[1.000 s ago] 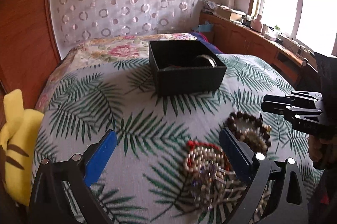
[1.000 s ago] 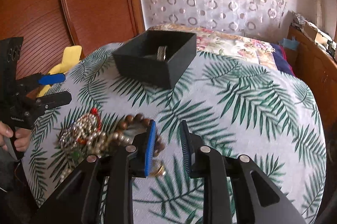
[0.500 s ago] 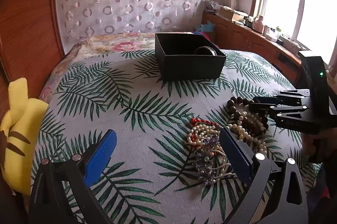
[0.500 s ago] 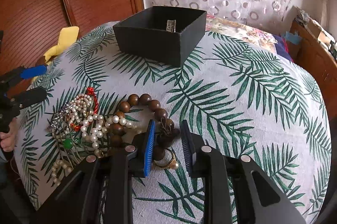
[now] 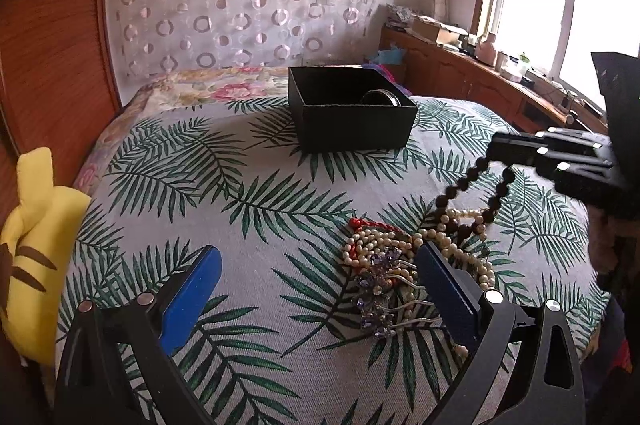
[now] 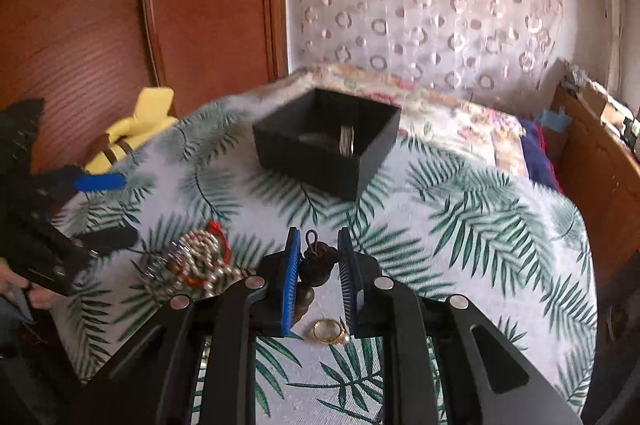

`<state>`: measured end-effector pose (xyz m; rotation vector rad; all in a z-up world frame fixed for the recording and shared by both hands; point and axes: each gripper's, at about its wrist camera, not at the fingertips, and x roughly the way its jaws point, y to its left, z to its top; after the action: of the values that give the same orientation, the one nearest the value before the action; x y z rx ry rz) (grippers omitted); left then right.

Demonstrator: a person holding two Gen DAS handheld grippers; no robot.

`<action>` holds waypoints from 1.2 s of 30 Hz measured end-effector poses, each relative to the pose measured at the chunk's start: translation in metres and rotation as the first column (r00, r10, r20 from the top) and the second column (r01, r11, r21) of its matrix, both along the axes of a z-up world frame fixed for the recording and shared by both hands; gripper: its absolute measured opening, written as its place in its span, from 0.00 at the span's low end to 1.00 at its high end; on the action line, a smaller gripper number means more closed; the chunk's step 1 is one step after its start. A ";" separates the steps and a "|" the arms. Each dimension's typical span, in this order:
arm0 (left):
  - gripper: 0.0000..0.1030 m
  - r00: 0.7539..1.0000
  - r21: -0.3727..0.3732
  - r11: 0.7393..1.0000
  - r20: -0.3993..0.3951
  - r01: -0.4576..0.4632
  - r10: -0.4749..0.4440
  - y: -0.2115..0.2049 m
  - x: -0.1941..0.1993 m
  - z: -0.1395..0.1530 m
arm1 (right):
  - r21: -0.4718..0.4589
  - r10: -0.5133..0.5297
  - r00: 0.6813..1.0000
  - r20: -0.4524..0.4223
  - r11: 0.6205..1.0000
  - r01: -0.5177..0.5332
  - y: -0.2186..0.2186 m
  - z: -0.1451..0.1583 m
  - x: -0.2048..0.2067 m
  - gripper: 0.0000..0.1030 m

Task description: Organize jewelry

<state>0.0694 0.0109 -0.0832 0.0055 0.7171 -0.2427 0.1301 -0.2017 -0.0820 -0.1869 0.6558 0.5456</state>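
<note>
I am holding my right hand-held gripper (image 6: pixel 319 277) above the bed (image 6: pixel 460 225), and its 2 blue pads are closing on the dark wooden bead bracelet (image 6: pixel 316 265), which sits between them with its knotted end poking up just past the fingertips. In the left wrist view the same bracelet (image 5: pixel 472 193) is hanging as a loop from the tip of that gripper (image 5: pixel 496 149), its lower beads still touching the pile beneath. Whether the pads are fully pressing on the beads I am judging from the hanging loop: they are carrying it.

My left hand-held gripper (image 5: pixel 316 285) is hovering over the palm-leaf bedspread with its jaws spread wide and nothing between them. Just inside its right finger, the jewelry pile (image 5: pixel 392 257) is lying: pearl strands, a red cord and a purple crystal hair comb (image 5: pixel 380 297) tangled together.

Directly under my right gripper, a small gold ring (image 6: pixel 329 331) is lying on the bedspread, apart from the pile.

Ahead of both grippers, well beyond the pile, the black open box (image 5: pixel 352 113) is standing on the bed, with 1 dark bangle (image 5: pixel 382 97) leaning upright against its inner wall.

Off to the left of my left gripper, a yellow plush toy (image 5: pixel 32 225) is resting at the bed's edge.
</note>
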 end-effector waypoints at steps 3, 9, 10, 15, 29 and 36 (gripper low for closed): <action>0.91 1.000 -0.002 1.000 0.000 0.002 -0.002 0.000 0.000 0.001 | -0.005 0.008 0.999 0.033 1.000 -0.008 0.001 0.013 -0.006 0.20; 0.91 1.000 -0.007 1.000 -0.004 0.007 -0.007 -0.001 -0.002 0.001 | -0.004 0.007 0.995 0.099 1.000 -0.007 0.005 0.035 -0.016 0.20; 0.91 1.000 -0.008 1.000 -0.004 0.009 -0.009 -0.001 -0.002 0.001 | -0.006 0.005 0.994 0.110 1.000 -0.004 0.004 0.038 -0.017 0.20; 0.91 1.000 -0.013 1.000 -0.005 0.025 -0.025 -0.006 -0.004 0.001 | -0.002 -0.017 0.993 0.119 1.000 0.017 -0.006 0.045 -0.023 0.20; 0.65 0.988 -0.031 0.989 -0.056 0.145 -0.147 -0.034 -0.036 -0.006 | 0.020 -0.102 0.994 0.027 0.995 0.101 -0.047 0.007 -0.044 0.20; 0.36 0.966 -0.034 0.973 -0.118 0.227 -0.229 -0.058 -0.038 -0.020 | 0.032 -0.102 0.995 0.019 0.994 0.102 -0.047 0.003 -0.045 0.20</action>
<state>0.0310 -0.0475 -0.1035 0.0552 0.8362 -0.4741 0.0848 -0.2487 -0.0785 -0.1289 0.6326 0.4549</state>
